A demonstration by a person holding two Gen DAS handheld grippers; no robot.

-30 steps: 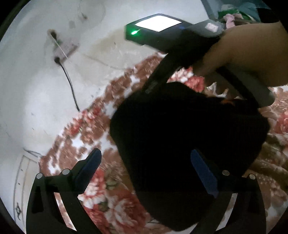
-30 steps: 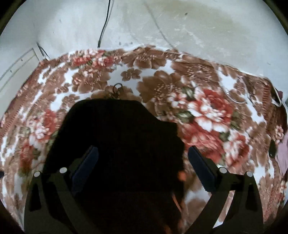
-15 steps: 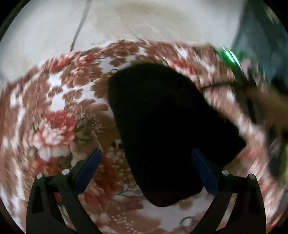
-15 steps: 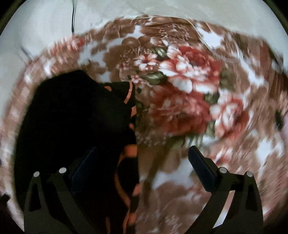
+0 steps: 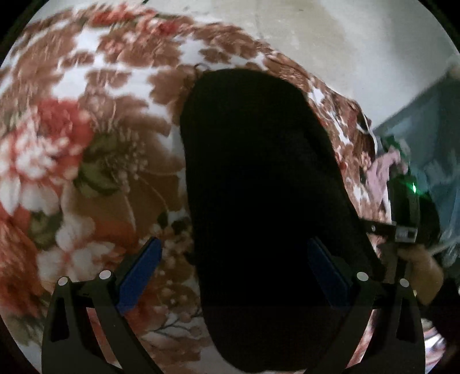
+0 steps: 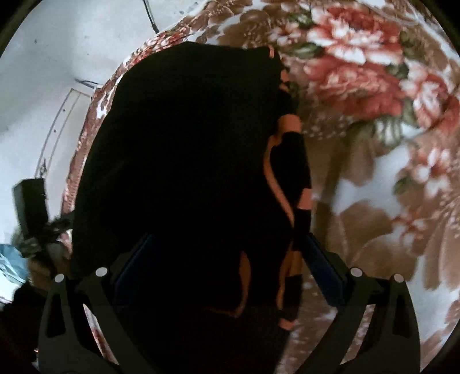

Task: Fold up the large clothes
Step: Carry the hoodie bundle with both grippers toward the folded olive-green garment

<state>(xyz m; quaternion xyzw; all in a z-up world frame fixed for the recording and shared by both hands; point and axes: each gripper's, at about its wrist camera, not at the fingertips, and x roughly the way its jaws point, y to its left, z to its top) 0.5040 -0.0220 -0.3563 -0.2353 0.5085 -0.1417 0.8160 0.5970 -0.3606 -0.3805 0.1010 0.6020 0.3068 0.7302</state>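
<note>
A black garment (image 5: 258, 187) lies folded into a compact shape on a floral blanket (image 5: 86, 149). In the right wrist view the same garment (image 6: 184, 161) shows orange trim along its right edge. My left gripper (image 5: 234, 270) is open above the garment's near left part, with nothing between its blue pads. My right gripper (image 6: 227, 264) is open above the garment's near end. The right gripper's body (image 5: 402, 210) and the hand that holds it show at the right edge of the left wrist view.
The blanket (image 6: 373, 143) covers a pale floor (image 5: 345, 43). A dark cable (image 6: 149, 14) runs on the floor at the top. A pink cloth (image 5: 382, 172) and teal fabric (image 5: 431, 129) lie at the blanket's right side. The left gripper's body (image 6: 28, 201) is at the left.
Both grippers have swung around the garment, the views are blurred by motion. The right gripper has moved off from over the garment to its right side in the left wrist view.
</note>
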